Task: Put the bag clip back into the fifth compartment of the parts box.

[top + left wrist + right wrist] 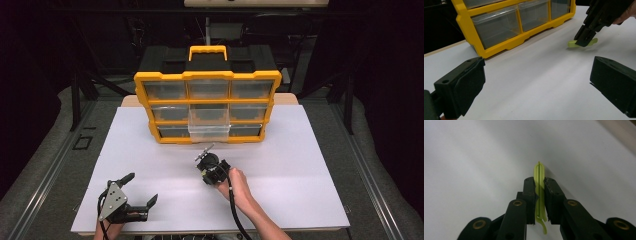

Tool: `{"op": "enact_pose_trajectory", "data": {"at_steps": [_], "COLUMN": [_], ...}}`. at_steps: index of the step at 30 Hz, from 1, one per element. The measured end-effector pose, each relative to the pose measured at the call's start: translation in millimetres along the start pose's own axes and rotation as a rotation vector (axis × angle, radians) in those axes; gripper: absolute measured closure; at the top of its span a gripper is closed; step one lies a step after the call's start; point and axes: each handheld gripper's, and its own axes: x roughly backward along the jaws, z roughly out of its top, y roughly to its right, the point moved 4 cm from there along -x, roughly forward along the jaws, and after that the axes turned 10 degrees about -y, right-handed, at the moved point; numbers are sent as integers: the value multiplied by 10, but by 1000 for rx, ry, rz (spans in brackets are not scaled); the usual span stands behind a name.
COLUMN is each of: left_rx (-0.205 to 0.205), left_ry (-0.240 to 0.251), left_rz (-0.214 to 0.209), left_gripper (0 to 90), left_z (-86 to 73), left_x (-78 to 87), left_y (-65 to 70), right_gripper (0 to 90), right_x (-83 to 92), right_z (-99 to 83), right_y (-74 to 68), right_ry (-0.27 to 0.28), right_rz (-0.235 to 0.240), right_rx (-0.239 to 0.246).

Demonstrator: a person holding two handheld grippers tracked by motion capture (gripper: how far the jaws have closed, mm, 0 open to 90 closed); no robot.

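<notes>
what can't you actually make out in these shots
- Green plastic piece: its middle is covered by the right gripper; what it is stays unclear.
- Same piece in the left gripper view: partly behind the jaws.
- Organizer: the contents of the drawers are too blurred to tell.
- Left gripper: the hand holding it is cut off by the bottom edge.

— What is counted on the table?
— One yellow organizer (207,80) is counted beyond the right gripper (204,156), with nine clear drawers (207,89) set in three rows of three.
— And small things?
— One yellow-green clip (539,173) is seen, pinched between that gripper's jaws.
— Grippers?
— Two are counted; the left gripper (142,189) lies nearer the person, jaws spread.
</notes>
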Motion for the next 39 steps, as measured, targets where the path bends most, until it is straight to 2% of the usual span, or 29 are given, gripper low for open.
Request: {"op": "enact_pose_trajectory", "data": {"at_steps": [9, 31, 32, 39], "left_rx": [-3, 2, 3, 0], "left_ry": [-3, -6, -5, -7], "left_rz": [3, 5, 5, 7], "left_gripper": [1, 1, 1, 1], "left_z": [-2, -6, -6, -6], "left_x": [-1, -10, -9, -8], "left_y": [-7, -6, -8, -9], "right_gripper": [797, 799, 799, 800], "right_x": [68, 187, 203, 245], "right_z": [-46, -260, -272, -338], "right_y": [85, 314, 323, 413], "right_ry": [10, 37, 33, 49], "right_rz": [-1, 13, 1, 1], "right_rx": [6, -34, -34, -42]}}
